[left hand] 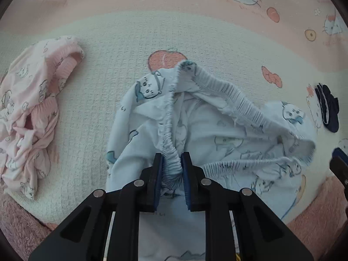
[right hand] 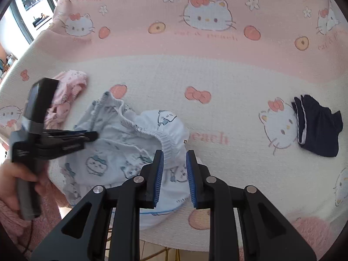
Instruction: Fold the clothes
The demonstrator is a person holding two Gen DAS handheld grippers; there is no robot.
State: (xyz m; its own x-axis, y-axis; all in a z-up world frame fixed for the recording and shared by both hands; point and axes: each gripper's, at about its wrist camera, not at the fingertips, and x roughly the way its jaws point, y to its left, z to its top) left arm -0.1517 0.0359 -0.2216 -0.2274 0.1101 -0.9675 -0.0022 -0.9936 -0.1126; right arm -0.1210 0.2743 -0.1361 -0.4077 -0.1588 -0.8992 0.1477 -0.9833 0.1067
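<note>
- The left gripper (left hand: 171, 163) pinched the gathered elastic waistband of the pale blue shorts (left hand: 217, 130), low in the middle of the left wrist view; the band was bunched between the two blue pads, which pressed on it from both sides.
- In the right wrist view the same tool showed at the left edge, blurred, gripped by a hand (right hand: 13, 187) in a fluffy pink sleeve (right hand: 43, 217).
- The right gripper (right hand: 173, 163) had its pads a little apart at the lower middle of its own view; the elastic edge of the blue shorts ran down between them, yet I could not tell whether the pads pressed it or merely stood over it.
- The shorts, printed with small cartoon animals, lay crumpled at the centre of the cat-patterned blanket (right hand: 195, 76), waistband gaping upward.
- A crumpled pink garment (left hand: 28, 117) sat at the left of the left wrist view, apart from the blue shorts.
- A dark navy garment (right hand: 317, 128) with white trim lay at the right, well apart from both.
</note>
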